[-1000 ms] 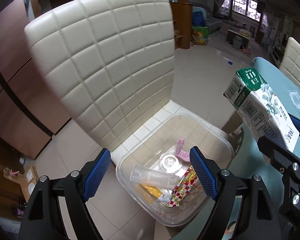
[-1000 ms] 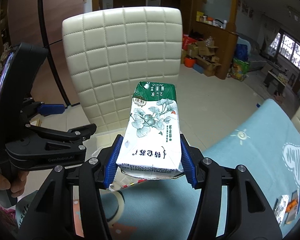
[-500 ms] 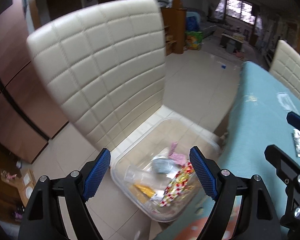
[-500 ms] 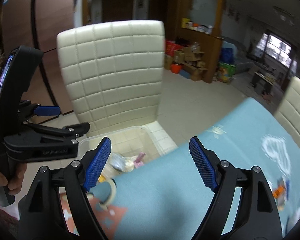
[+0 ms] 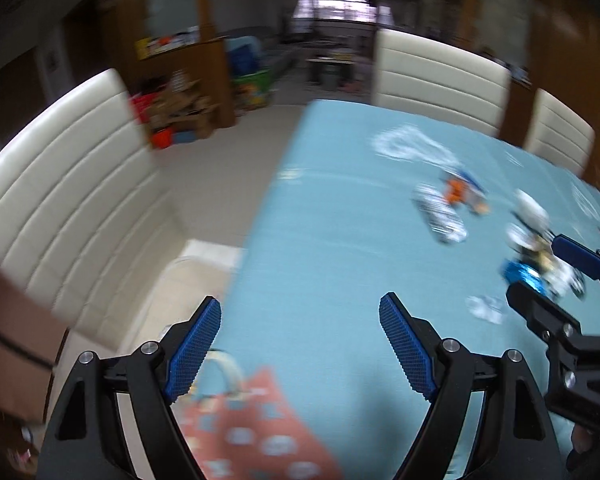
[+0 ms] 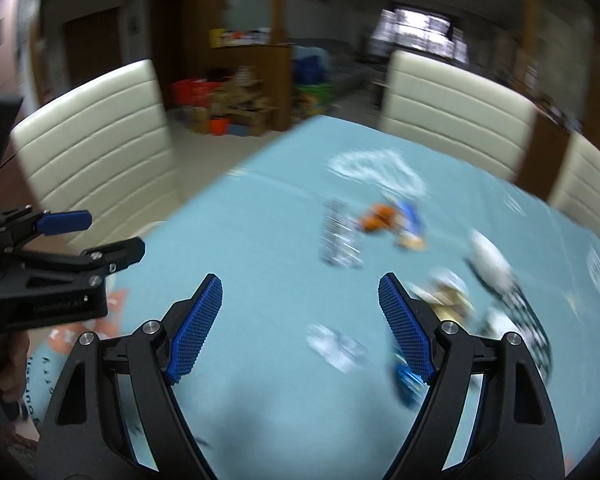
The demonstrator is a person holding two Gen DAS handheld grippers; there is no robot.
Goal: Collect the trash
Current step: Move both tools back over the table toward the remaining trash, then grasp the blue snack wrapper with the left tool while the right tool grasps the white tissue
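Both views are blurred by motion. My left gripper (image 5: 300,340) is open and empty over the light-blue tablecloth (image 5: 332,216). My right gripper (image 6: 300,320) is also open with nothing between its fingers; it also shows at the right edge of the left wrist view (image 5: 556,276). Scattered trash lies ahead on the cloth: a silver striped wrapper (image 6: 340,240), an orange and blue wrapper (image 6: 396,216), a small clear scrap (image 6: 336,346), a blue foil piece (image 6: 406,380) and a pale crumpled heap (image 6: 492,260). A corner of the clear plastic bin (image 5: 188,276) shows on the chair seat at left.
Cream quilted chairs stand at the left (image 5: 64,184) and at the far side of the table (image 6: 452,104). A red patterned patch of the cloth (image 5: 252,432) lies at the near table edge. A hand (image 6: 4,376) grips the left tool at the left edge.
The right gripper let go of the green-and-white carton, which is no longer in view. Both grippers swung right from the bin on the chair to face the table and its scattered wrappers.
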